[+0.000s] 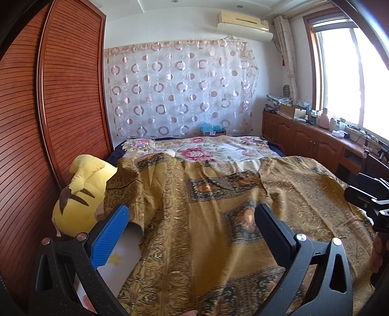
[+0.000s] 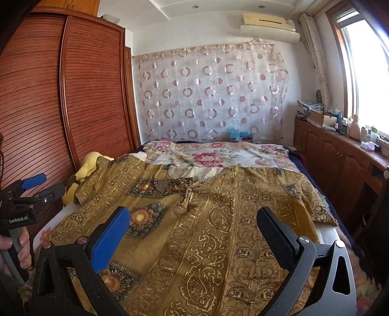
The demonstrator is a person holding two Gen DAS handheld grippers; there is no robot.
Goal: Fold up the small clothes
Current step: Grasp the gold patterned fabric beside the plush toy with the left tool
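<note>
the garment — a mustard-gold printed top with dark paisley and floral panels — lies spread flat on the bed, filling the centre and lower half of both views. its sleeves reach toward the left and right edges of the frame; the left one drapes against a yellow plush toy at mid left.

left gripper: jaws set wide apart, nothing between them, poised over the cloth. right gripper: likewise spread and empty, above the lower centre of the fabric. whether either one touches the cloth cannot be told.

handling, as a judgement: thin woven cloth, light, soft and limp, so it will sag and crease when lifted — not fragile, little slip. best hold appears to be a pinch at a sleeve end or at the hem corners, one per gripper.

legible writing: "genrobot.ai" on the black body of the left gripper, seen at the lower left of the right wrist view. the air conditioner at upper right carries no readable label.
</note>
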